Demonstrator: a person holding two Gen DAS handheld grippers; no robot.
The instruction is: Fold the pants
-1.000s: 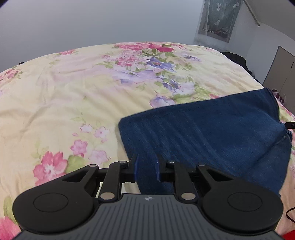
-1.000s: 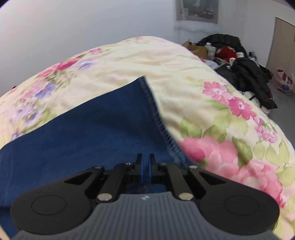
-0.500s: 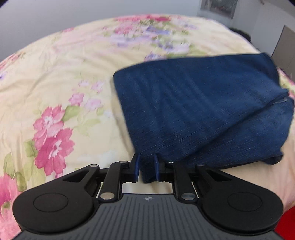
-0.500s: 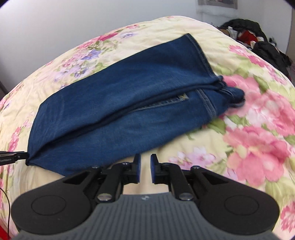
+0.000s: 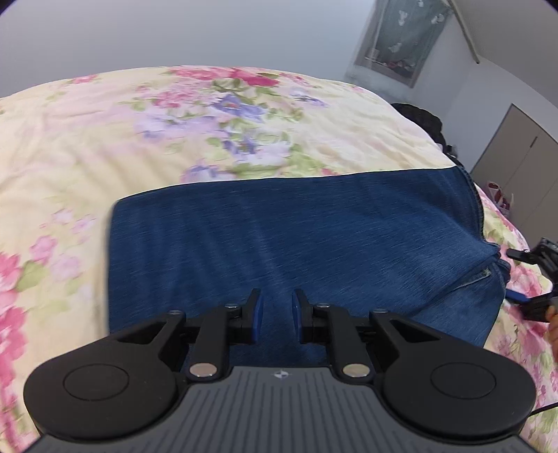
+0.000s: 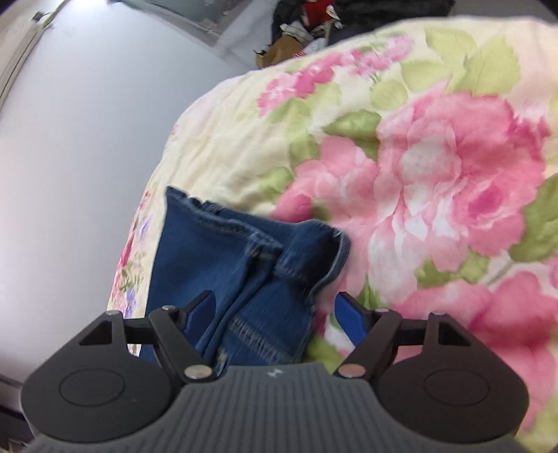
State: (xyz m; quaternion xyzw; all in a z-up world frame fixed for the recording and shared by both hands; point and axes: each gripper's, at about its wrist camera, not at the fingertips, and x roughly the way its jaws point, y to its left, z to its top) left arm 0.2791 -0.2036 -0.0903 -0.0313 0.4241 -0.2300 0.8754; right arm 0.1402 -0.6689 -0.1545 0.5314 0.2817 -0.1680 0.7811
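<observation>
Folded blue jeans (image 5: 314,244) lie on a floral bedspread (image 5: 174,139). My left gripper (image 5: 276,308) sits at their near edge, its jaws narrow, with denim pinched between the blue pads. In the right wrist view the jeans' seamed end (image 6: 244,261) lies between the fingers of my right gripper (image 6: 275,306). Its jaws are opening wide and the pads stand clear of the cloth. The view is rolled, with the bedspread (image 6: 418,174) to the right. The right gripper (image 5: 530,278) also shows at the right edge of the left wrist view, beside the jeans.
A pile of clothes (image 6: 314,17) lies beyond the bed's far side, and dark clothing (image 5: 422,118) sits off the bed's corner. A door (image 5: 523,156) and a wall hanging (image 5: 401,41) are at the back right. A plain wall borders the bed.
The right gripper let go of the jeans, drew back, rolled and came down at their seamed end with its jaws spread wide. The left gripper moved forward over the jeans, still narrow.
</observation>
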